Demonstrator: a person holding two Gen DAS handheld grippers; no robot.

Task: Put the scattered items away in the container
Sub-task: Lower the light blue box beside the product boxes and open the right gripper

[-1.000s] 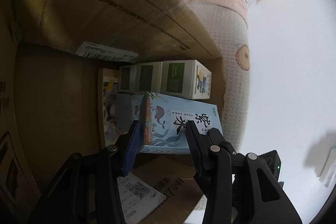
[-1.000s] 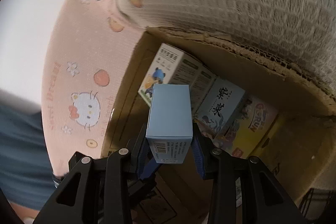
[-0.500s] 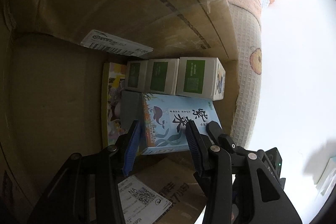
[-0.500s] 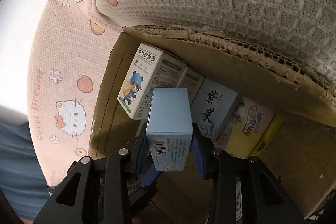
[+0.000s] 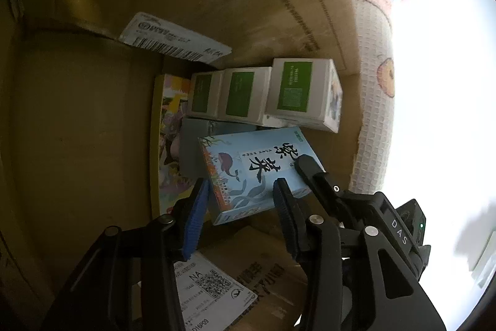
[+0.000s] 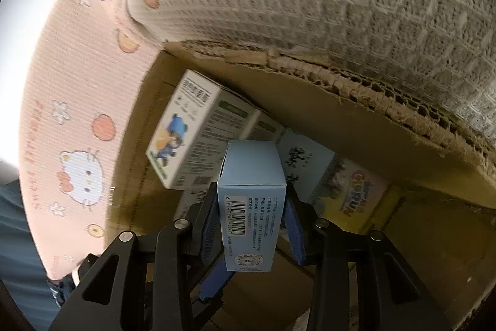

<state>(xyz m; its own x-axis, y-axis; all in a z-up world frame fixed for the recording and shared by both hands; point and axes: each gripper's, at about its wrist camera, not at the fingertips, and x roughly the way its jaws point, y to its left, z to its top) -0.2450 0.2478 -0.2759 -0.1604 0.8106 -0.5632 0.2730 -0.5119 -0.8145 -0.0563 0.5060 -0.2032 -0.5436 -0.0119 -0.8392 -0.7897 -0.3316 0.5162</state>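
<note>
Left wrist view: left gripper [image 5: 240,200] closing around seaweed box [image 5: 254,172] inside cardboard box [image 5: 93,129]; right gripper [image 6: 252,207] opening, blue carton [image 6: 249,200] sitting between its pads above box.

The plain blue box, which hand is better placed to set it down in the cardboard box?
Right: its hand-held gripper has the plain blue box between opening jaws, over the cardboard box.
</note>
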